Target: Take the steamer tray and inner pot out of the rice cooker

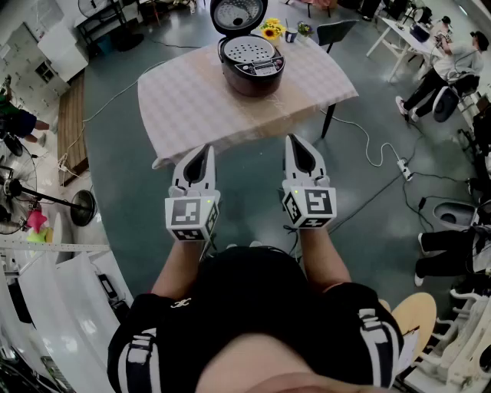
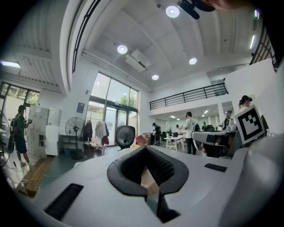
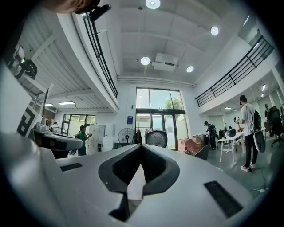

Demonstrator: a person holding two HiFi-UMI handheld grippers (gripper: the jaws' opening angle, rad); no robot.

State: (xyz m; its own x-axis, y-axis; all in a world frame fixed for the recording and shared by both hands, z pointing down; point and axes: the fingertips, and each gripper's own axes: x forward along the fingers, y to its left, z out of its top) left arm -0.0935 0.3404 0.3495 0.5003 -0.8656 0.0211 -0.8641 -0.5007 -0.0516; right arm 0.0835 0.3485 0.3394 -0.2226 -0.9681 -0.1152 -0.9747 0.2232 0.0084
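In the head view a dark rice cooker (image 1: 252,64) stands on a table (image 1: 192,107) with a checked cloth, its lid (image 1: 238,15) raised. A perforated steamer tray (image 1: 247,50) shows in its mouth; the inner pot is hidden beneath. My left gripper (image 1: 203,149) and right gripper (image 1: 295,140) are held side by side in front of the table's near edge, well short of the cooker, both shut and empty. In the left gripper view the jaws (image 2: 146,150) point level across the room; in the right gripper view the jaws (image 3: 141,148) do the same.
Sunflowers (image 1: 271,29) and a cup (image 1: 291,35) sit behind the cooker. A dark chair (image 1: 335,32) stands at the table's far right. A power strip (image 1: 404,169) and cable lie on the floor to the right. A standing fan (image 1: 80,207) is at left. Seated people are at far right.
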